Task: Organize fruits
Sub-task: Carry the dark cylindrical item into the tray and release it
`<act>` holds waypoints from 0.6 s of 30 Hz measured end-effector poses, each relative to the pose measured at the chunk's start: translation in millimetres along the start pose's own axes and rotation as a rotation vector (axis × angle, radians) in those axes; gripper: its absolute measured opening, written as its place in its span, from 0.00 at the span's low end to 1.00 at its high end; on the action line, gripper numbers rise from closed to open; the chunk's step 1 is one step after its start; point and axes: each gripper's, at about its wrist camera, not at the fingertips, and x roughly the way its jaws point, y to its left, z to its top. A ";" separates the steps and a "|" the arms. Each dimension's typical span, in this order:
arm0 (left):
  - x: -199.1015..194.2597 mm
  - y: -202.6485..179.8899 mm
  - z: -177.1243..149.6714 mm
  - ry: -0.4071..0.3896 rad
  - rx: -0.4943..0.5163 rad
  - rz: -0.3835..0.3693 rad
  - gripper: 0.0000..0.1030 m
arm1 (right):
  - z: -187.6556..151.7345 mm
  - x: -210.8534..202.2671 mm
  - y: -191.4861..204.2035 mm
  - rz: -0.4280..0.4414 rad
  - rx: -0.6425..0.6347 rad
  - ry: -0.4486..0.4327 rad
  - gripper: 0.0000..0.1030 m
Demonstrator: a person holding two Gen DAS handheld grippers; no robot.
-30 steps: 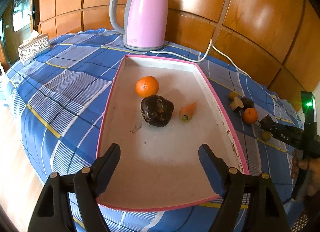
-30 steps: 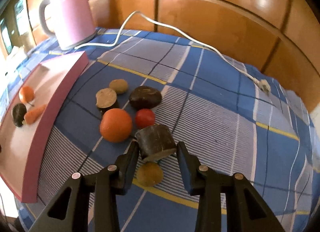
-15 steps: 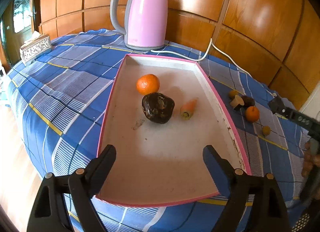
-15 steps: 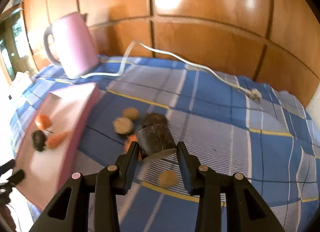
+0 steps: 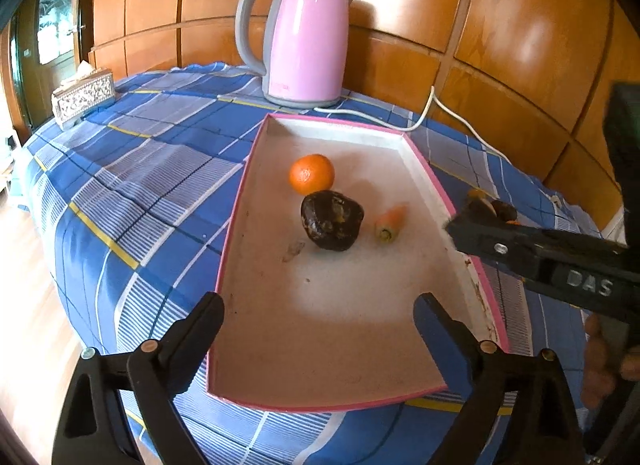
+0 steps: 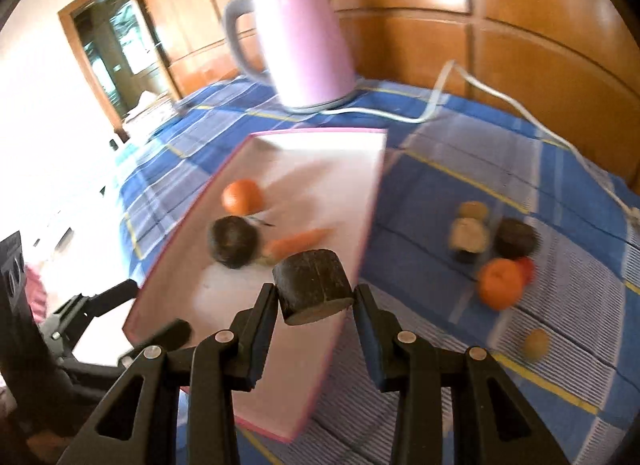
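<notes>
A pink-rimmed tray (image 5: 436,189) (image 6: 352,265) lies on the checked cloth and holds an orange (image 5: 311,174) (image 6: 242,196), a dark round fruit (image 5: 332,220) (image 6: 233,241) and a small carrot (image 5: 389,221) (image 6: 298,241). My right gripper (image 6: 315,297) is shut on a dark brown cut fruit piece (image 6: 312,285), held in the air over the tray's right rim; its finger shows in the left wrist view (image 5: 500,239). My left gripper (image 5: 318,315) is open and empty over the tray's near end. Several loose fruits (image 6: 500,283) lie on the cloth right of the tray.
A pink kettle (image 5: 304,37) (image 6: 296,41) stands behind the tray, its white cord (image 6: 520,105) trailing right. A silver tissue box (image 5: 82,97) sits at the far left. Wooden wall panels close the back. The table edge drops off at left.
My right gripper lifted the dark cut piece off the cloth and carried it left, to above the tray's right rim. My left gripper stayed open, shifting only slightly.
</notes>
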 end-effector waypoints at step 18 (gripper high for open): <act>1.1 -1.0 -1.2 0.003 -0.008 -0.004 0.93 | 7.5 27.1 17.0 -0.029 0.037 0.045 0.39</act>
